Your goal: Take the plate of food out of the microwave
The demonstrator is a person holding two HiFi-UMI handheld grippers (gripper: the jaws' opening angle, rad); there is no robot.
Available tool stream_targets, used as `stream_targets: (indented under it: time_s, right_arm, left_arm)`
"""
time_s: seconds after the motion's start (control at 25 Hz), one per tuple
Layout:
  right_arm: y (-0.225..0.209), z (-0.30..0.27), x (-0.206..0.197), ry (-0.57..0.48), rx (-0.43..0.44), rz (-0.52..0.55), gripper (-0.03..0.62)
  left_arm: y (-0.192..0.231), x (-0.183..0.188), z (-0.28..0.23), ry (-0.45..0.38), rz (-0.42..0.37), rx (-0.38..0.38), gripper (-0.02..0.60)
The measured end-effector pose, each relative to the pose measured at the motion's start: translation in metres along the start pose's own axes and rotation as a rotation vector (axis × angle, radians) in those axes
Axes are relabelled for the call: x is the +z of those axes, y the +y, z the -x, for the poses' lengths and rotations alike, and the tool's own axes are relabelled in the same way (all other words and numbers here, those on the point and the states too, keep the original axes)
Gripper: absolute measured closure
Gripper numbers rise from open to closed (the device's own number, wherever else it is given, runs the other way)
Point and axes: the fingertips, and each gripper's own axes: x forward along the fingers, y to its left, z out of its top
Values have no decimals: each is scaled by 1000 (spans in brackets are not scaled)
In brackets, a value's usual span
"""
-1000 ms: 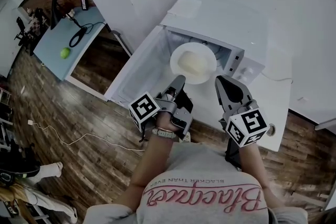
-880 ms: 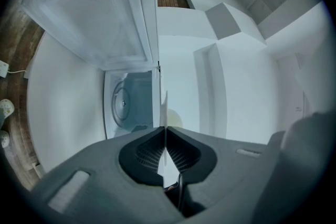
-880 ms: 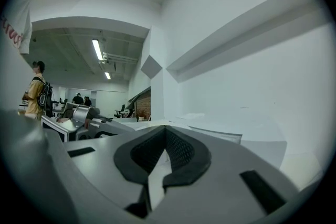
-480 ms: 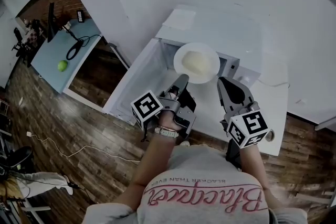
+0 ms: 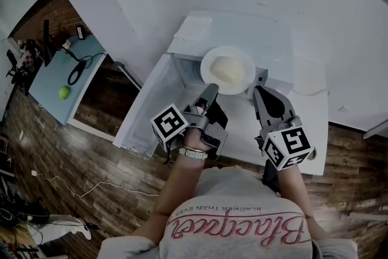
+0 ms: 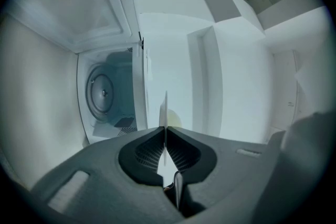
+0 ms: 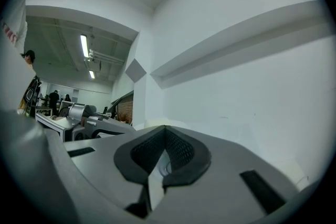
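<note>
A white plate (image 5: 227,70) with pale food on it hangs in front of the white microwave (image 5: 242,30), level with its top edge. My left gripper (image 5: 210,91) is shut on the plate's near rim. In the left gripper view the rim (image 6: 163,107) shows edge-on as a thin white line pinched between the jaws of the left gripper (image 6: 165,128). The open cavity with its round turntable (image 6: 102,94) lies left of it. My right gripper (image 5: 259,91) is shut and holds nothing, just right of the plate. In its own view the right gripper (image 7: 164,131) faces a white wall.
The microwave door (image 5: 151,109) hangs open to the left. The microwave stands on a white counter (image 5: 312,124). A blue table (image 5: 51,79) at far left carries a green ball (image 5: 64,91) and cables. Wooden floor lies below.
The plate, held by my left gripper, has come out of the cavity mouth and risen to the microwave's top edge. Both grippers followed slightly; their jaws stayed as they were.
</note>
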Motion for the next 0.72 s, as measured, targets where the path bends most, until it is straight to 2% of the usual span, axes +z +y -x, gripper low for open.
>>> stream_targets:
  time_s: [0.72]
  right_arm:
    - [-10,-10,-7,41,-18,19,589]
  left_arm:
    - [5,-5,-20,52,-7,3,568]
